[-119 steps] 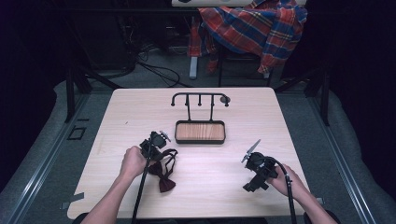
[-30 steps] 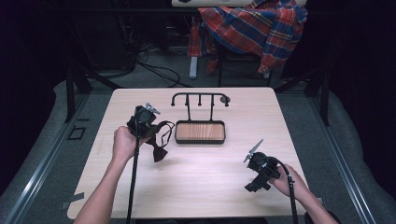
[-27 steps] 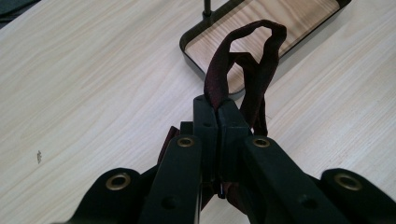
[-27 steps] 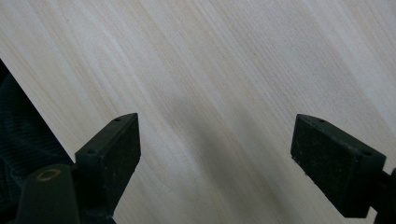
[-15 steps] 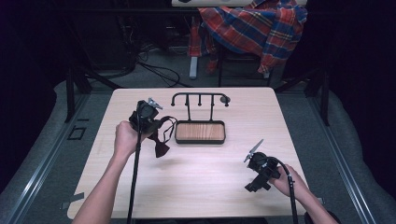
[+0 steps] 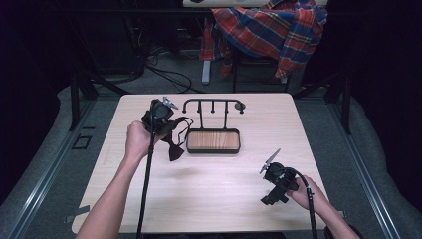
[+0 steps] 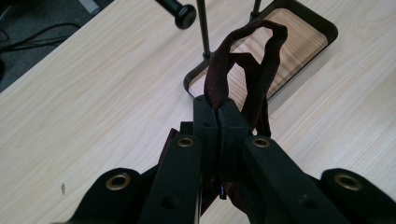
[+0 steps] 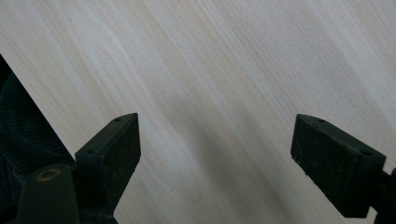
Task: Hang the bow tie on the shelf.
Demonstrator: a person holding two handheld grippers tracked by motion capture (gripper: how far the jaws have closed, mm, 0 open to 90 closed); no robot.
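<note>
A dark maroon bow tie [image 6: 175, 148] hangs by its strap from my left gripper [image 6: 168, 122], held above the table just left of the stand. In the left gripper view the jaws [image 7: 217, 105] are pressed together on the strap [image 7: 254, 70], whose loop rises toward the stand's post. The black stand has a hook bar [image 6: 214, 102] with a knob end [image 7: 186, 14] over a wood-bottomed tray [image 6: 238, 135]. My right gripper [image 6: 268, 199] rests low at the front right. Its jaws [image 8: 215, 149] stand wide apart over bare wood.
The light wooden table [image 6: 214, 199] has its right edge near my right hand, and dark floor shows past that edge [image 8: 18, 140]. A plaid shirt [image 6: 268, 30] hangs over a chair behind the table. Cables lie on the floor at the back.
My left gripper has lifted the bow tie off the front-left tabletop and carried it back and right, up beside the stand. The right gripper has stayed put.
</note>
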